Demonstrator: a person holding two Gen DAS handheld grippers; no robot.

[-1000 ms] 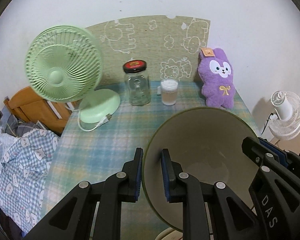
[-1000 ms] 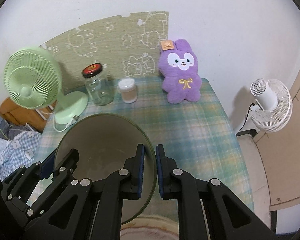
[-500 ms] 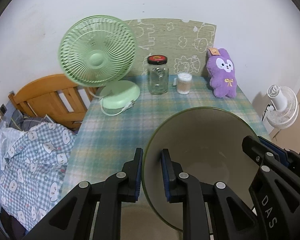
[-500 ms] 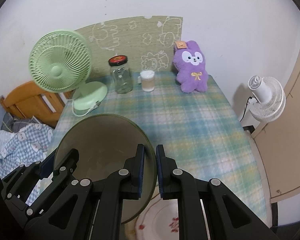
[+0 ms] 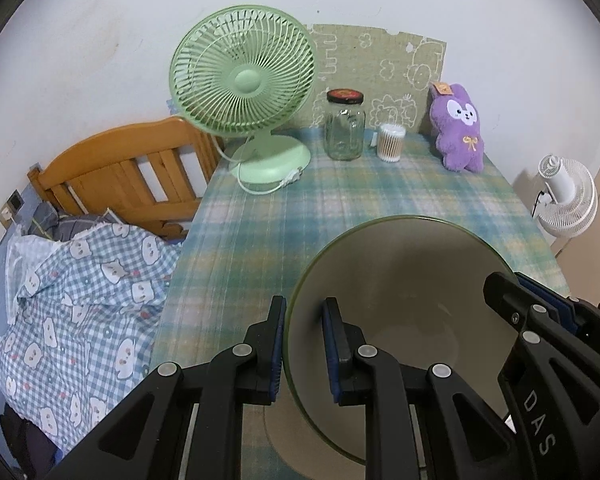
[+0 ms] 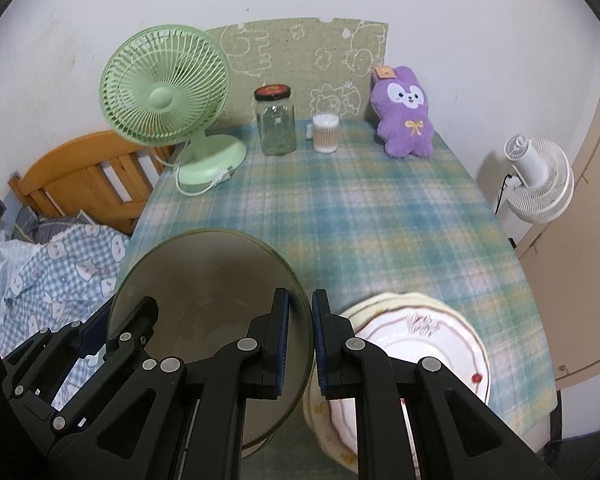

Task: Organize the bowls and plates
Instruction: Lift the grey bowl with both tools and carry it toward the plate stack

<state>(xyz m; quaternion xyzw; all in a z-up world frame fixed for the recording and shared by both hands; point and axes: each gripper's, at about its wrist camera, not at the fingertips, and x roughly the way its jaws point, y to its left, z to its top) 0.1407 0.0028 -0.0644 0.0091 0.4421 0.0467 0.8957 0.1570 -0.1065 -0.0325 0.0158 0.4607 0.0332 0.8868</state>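
An olive-green bowl (image 5: 400, 280) hangs tilted over the near part of the plaid-covered table (image 5: 300, 200), held from both sides. My left gripper (image 5: 304, 312) is shut on its left rim, one pad inside and one outside. Across the bowl (image 6: 204, 272), my right gripper (image 6: 300, 300) is shut on the right rim. Each wrist view also catches the other gripper at the far rim. A stack of white flowered plates (image 6: 440, 340) lies on the table just right of the bowl, partly hidden by the right gripper.
At the table's far edge stand a green desk fan (image 5: 242, 80), a glass jar (image 5: 344, 128), a cotton-swab tub (image 5: 390, 142) and a purple plush rabbit (image 5: 458, 128). A wooden bedhead (image 5: 120, 176) and checked bedding (image 5: 72, 300) lie left. A white floor fan (image 6: 538, 176) stands right.
Both grippers have carried the bowl back toward the near edge, away from the wall. The far objects look smaller, and the plate stack has come into the right wrist view.
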